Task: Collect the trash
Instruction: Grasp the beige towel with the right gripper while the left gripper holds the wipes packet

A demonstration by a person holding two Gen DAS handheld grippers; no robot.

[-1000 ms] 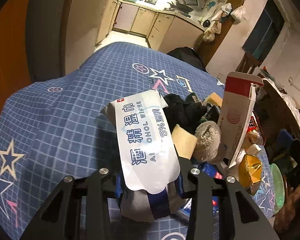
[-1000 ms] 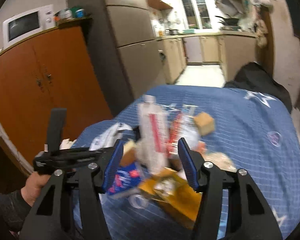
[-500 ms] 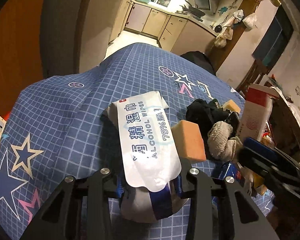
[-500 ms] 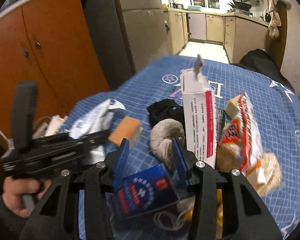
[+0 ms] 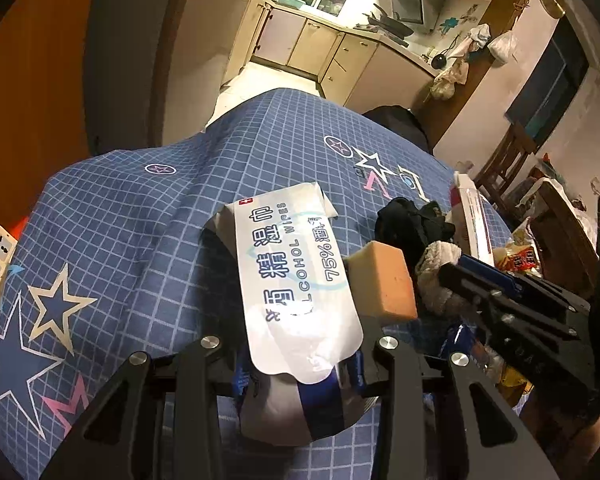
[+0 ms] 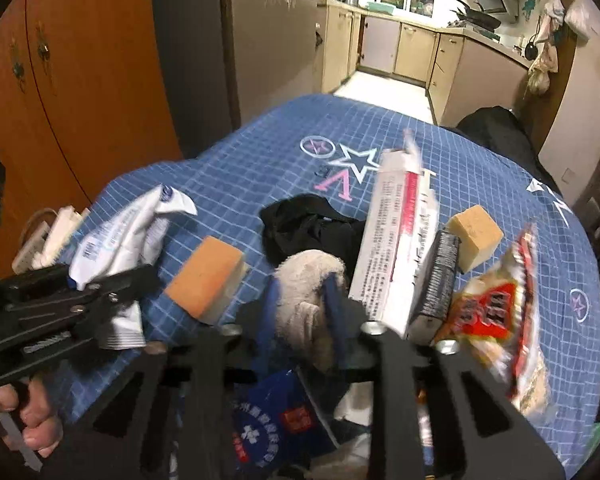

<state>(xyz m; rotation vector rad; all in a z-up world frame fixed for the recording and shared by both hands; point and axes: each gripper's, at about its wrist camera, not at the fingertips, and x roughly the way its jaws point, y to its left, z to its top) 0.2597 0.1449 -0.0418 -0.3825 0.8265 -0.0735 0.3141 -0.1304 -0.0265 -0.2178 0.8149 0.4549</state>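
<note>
My left gripper [image 5: 298, 364] is shut on a white alcohol wipes packet [image 5: 296, 276], held over the blue star tablecloth [image 5: 140, 220]. The packet also shows in the right wrist view [image 6: 120, 236], with the left gripper [image 6: 60, 312] around its lower end. My right gripper [image 6: 304, 304] has its blue pads around a beige fuzzy cloth [image 6: 304, 284]. It shows in the left wrist view [image 5: 492, 280] beside the cloth [image 5: 436, 268]. Trash lies around: an orange sponge [image 6: 206, 276], a black cloth [image 6: 308, 224], a white and red box [image 6: 396, 248].
A red snack bag [image 6: 500, 304], a yellow sponge [image 6: 474, 236] and a blue packet [image 6: 272, 424] lie on the right part of the table. A power strip [image 6: 44, 236] sits at the left edge. Kitchen cabinets [image 6: 412, 48] stand behind.
My right gripper has come down onto the pile and narrowed around the beige cloth. The left gripper still holds the wipes packet and has shifted only slightly.
</note>
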